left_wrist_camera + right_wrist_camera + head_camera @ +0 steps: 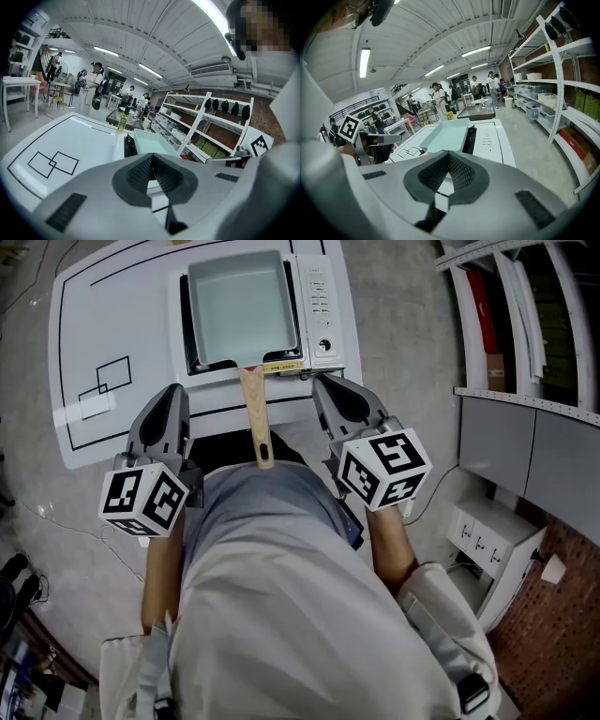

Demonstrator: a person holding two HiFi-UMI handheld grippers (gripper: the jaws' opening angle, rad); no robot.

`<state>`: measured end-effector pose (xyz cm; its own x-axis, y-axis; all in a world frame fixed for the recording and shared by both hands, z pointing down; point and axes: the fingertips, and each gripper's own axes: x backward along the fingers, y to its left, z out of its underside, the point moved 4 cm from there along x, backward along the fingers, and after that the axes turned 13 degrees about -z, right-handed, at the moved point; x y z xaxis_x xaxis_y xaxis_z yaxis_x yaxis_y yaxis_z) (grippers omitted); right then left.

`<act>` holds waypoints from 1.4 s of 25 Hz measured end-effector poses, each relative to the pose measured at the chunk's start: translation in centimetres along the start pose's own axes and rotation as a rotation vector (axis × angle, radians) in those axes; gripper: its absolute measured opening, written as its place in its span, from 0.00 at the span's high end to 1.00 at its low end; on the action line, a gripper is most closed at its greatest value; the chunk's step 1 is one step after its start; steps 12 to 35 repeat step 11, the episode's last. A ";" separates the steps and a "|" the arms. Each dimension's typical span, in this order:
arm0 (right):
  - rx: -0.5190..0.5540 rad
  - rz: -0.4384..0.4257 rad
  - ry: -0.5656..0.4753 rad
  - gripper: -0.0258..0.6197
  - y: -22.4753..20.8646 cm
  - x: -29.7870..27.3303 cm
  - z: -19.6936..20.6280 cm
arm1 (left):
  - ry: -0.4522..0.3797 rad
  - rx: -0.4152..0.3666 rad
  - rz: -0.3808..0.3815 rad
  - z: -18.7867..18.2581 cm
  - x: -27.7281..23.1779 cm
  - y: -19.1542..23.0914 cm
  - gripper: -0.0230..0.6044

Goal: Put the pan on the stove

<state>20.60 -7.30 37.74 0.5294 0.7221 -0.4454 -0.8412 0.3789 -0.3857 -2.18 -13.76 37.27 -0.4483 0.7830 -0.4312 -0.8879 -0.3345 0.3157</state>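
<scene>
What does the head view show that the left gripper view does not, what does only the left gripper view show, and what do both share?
Only the head view: the pan's wooden handle, pointing toward the person, and the control panel beside the pan.
Only the left gripper view: the left gripper with its jaws closed together and nothing between them, a yellow-green bottle beyond the table, and people standing in the background.
Both: the pale square pan sitting on the stove, and the white table with two overlapping squares drawn on it.

Pale square wooden-handled pan (239, 306) on white stove (319, 296), seemingly level
</scene>
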 end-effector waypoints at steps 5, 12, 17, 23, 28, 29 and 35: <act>0.013 0.028 0.018 0.95 0.1 -0.2 0.4 | -0.001 0.008 -0.010 0.1 0.1 0.3 0.96; 0.016 0.057 0.039 0.95 0.3 -0.4 0.9 | 0.006 0.012 -0.013 0.5 0.3 0.3 0.96; 0.016 0.057 0.039 0.95 0.3 -0.4 0.9 | 0.006 0.012 -0.013 0.5 0.3 0.3 0.96; 0.016 0.057 0.039 0.95 0.3 -0.4 0.9 | 0.006 0.012 -0.013 0.5 0.3 0.3 0.96; 0.016 0.057 0.039 0.95 0.3 -0.4 0.9 | 0.006 0.012 -0.013 0.5 0.3 0.3 0.96; 0.016 0.057 0.039 0.95 0.3 -0.4 0.9 | 0.006 0.012 -0.013 0.5 0.3 0.3 0.96; 0.016 0.057 0.039 0.95 0.3 -0.4 0.9 | 0.006 0.012 -0.013 0.5 0.3 0.3 0.96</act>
